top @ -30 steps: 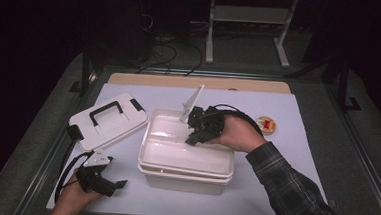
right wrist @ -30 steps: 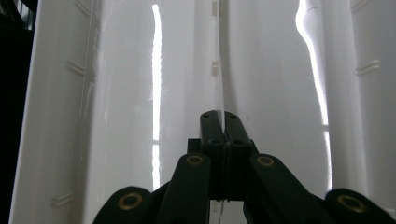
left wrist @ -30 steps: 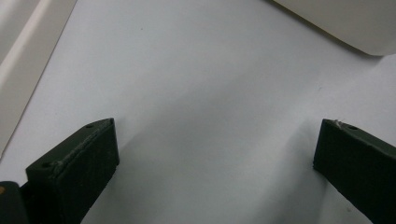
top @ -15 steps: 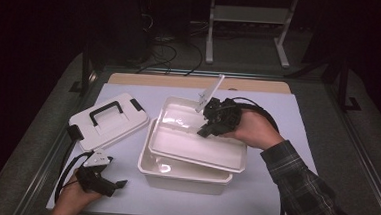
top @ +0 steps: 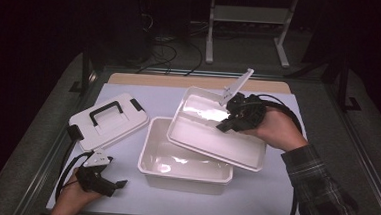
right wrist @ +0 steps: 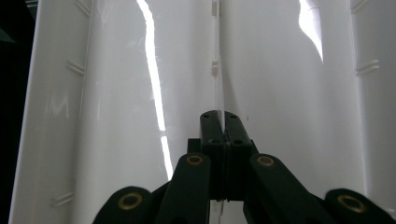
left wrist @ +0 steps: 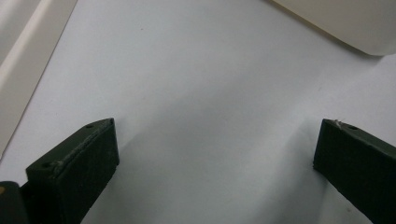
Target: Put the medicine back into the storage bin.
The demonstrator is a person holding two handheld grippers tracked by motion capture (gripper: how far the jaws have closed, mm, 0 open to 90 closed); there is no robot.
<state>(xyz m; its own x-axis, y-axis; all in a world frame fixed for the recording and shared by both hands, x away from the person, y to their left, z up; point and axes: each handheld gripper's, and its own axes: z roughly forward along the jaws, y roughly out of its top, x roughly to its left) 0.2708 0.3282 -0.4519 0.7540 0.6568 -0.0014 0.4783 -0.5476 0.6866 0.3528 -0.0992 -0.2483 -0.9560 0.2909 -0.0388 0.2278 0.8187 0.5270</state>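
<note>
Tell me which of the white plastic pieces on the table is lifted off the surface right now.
The inner tray, clamped by its centre divider in the right gripper and tilted above the open bin. The bin and the handled lid to its left both rest on the table.

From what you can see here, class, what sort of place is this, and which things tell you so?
Probably a lab or recording workspace: a lit table in a dark room, loose cables and a metal stand on the floor behind, and a hand-held right gripper lifting a white tray.
</note>
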